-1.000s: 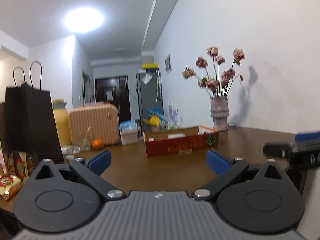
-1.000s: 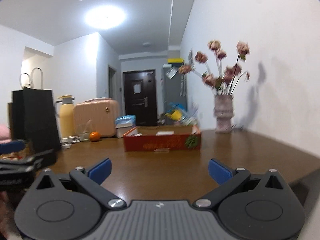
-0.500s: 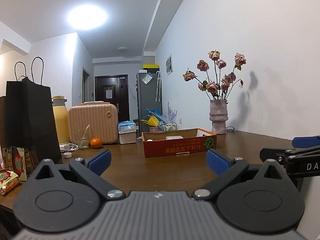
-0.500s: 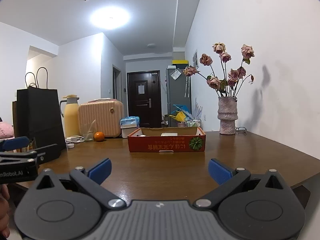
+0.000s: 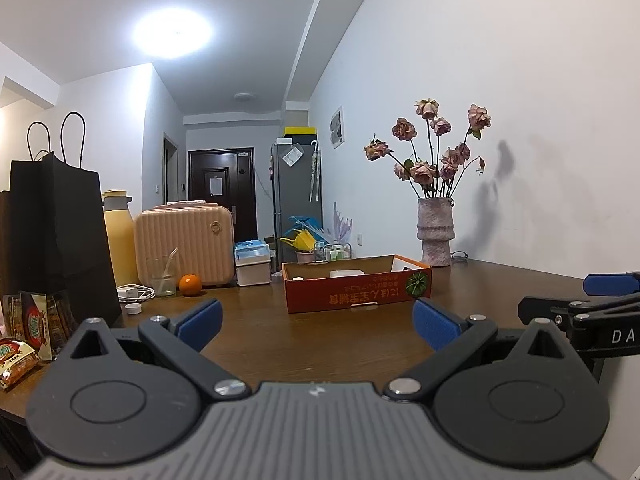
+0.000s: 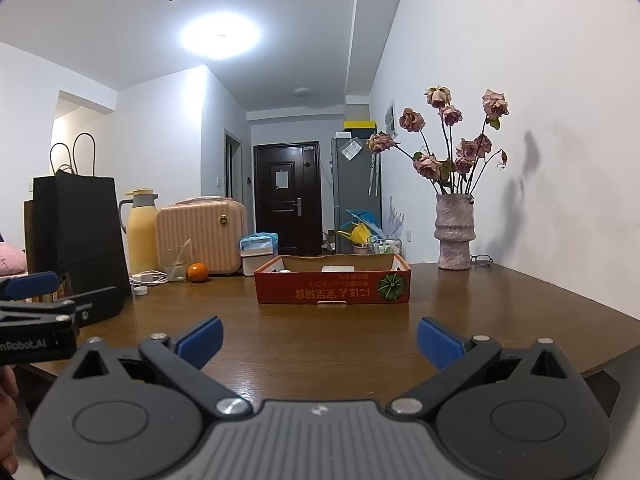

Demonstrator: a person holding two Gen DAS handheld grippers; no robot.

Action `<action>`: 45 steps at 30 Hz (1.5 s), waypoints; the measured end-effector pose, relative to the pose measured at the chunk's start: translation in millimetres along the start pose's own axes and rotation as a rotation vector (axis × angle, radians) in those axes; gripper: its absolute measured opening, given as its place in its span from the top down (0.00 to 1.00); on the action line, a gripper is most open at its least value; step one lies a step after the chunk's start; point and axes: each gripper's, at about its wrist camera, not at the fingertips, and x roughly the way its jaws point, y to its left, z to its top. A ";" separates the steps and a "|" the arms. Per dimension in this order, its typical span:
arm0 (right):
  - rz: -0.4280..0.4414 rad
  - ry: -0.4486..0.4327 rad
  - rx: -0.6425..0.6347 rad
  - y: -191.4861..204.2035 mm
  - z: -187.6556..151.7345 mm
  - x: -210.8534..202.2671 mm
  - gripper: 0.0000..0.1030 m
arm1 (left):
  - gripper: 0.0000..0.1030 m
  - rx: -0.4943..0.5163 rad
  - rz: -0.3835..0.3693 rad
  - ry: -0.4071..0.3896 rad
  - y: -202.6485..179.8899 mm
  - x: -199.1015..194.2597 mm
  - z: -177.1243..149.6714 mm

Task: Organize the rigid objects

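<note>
Left wrist view has the left tongs (image 5: 316, 320) spread wide with nothing between the blue pads, hanging low over the near edge of the counter (image 5: 328, 344). Right tongs (image 6: 320, 338) are the same deal: released, empty, parked just beside them. The red cardboard box (image 6: 333, 286) sits mid-counter, well ahead of both, with a couple of white items lying inside; I can't make out what they are.

Honestly this scene fits either a sort that's about to pull loose stuff into the box or one that's wrapped up with the bits already in, so I wouldn't call it. If anything does get grabbed, my take is to come in level, centre the pads on the widest flat faces, and close slowly, since hard items skate on polished wood.

Loose things sit along the far left: an orange (image 5: 189, 284), a glass (image 5: 161, 276) with something leaning in it, a small white cap (image 5: 133, 309), a yellow flask (image 5: 119, 240), a black paper bag (image 5: 56, 240), and snack packets (image 5: 24, 336).

Counter is dark glossy wood. A vase of dried roses (image 6: 454, 232) stands by the white wall, and a hallway with a dark door runs behind.
</note>
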 end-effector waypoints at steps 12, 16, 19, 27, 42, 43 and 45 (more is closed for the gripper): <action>-0.003 0.005 0.006 -1.2 -0.1 1.1 0.00 | 0.00 0.001 -0.003 0.004 -0.8 -2.1 -1.4; -0.003 0.012 0.019 -2.5 -0.6 2.2 0.00 | 0.00 0.002 -0.005 0.005 -0.6 -0.9 -0.8; 0.008 0.021 0.031 -4.3 -0.2 3.9 0.00 | 0.00 0.003 -0.007 0.006 -0.9 -0.7 -0.7; 0.006 0.016 0.032 -4.8 -1.5 3.3 0.00 | 0.00 0.002 -0.008 0.014 -1.4 0.0 -0.8; 0.000 0.024 0.032 -5.2 -0.9 3.5 0.00 | 0.00 0.003 -0.010 0.013 -1.4 0.5 -0.8; -0.001 0.025 0.034 -5.7 -0.9 3.7 0.00 | 0.00 0.003 -0.011 0.014 -1.5 1.2 -0.6; -0.001 0.028 0.038 -6.0 -0.7 4.1 0.00 | 0.00 0.000 -0.010 0.016 -1.1 1.6 -0.9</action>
